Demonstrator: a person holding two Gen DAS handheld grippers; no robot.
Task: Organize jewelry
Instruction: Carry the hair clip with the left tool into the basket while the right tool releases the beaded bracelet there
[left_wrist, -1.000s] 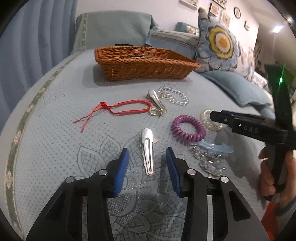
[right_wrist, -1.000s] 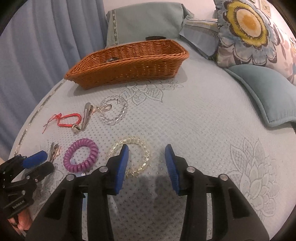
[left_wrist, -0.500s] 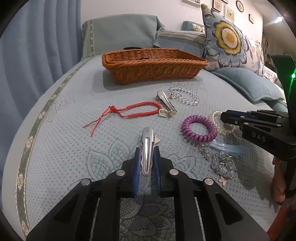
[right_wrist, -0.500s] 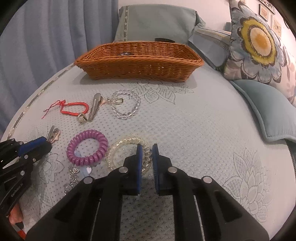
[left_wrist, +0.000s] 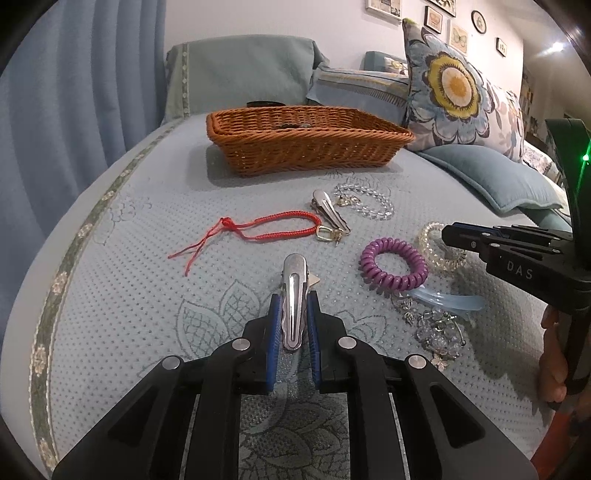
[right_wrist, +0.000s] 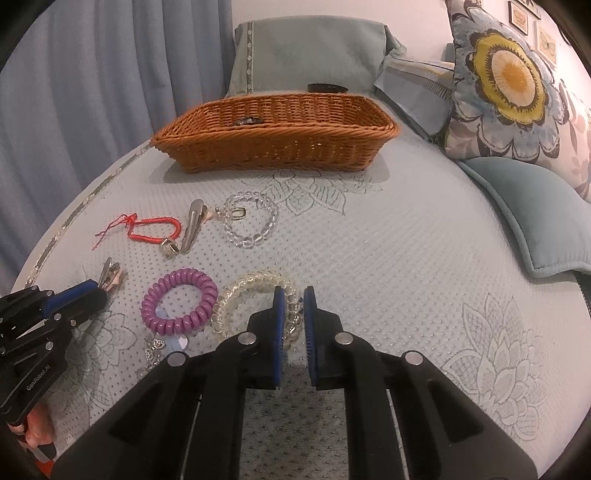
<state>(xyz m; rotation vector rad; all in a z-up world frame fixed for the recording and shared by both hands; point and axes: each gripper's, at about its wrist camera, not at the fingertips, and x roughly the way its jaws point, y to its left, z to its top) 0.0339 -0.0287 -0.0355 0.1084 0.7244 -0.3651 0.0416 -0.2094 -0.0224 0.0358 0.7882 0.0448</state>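
Observation:
My left gripper (left_wrist: 294, 295) is shut on a silver hair clip (left_wrist: 294, 269), whose tip sticks out past the blue pads over the bedspread. My right gripper (right_wrist: 293, 291) is shut on the near edge of a clear yellowish coil hair tie (right_wrist: 243, 291) that lies on the bed. The same right gripper (left_wrist: 454, 232) shows from the side in the left wrist view, on the coil tie (left_wrist: 430, 236). A brown wicker basket (left_wrist: 306, 147) stands at the back, with a small dark item inside.
Loose on the bedspread lie a purple coil tie (left_wrist: 393, 267), a red cord bracelet (left_wrist: 273, 227), a second silver clip (left_wrist: 328, 212), a clear bead bracelet (left_wrist: 369, 201) and a crystal piece (left_wrist: 439, 332). Pillows (left_wrist: 491, 177) crowd the right; a curtain hangs left.
Both grippers have closed: the left on the silver hair clip, the right on the clear coil tie. Neither hand has shifted much.

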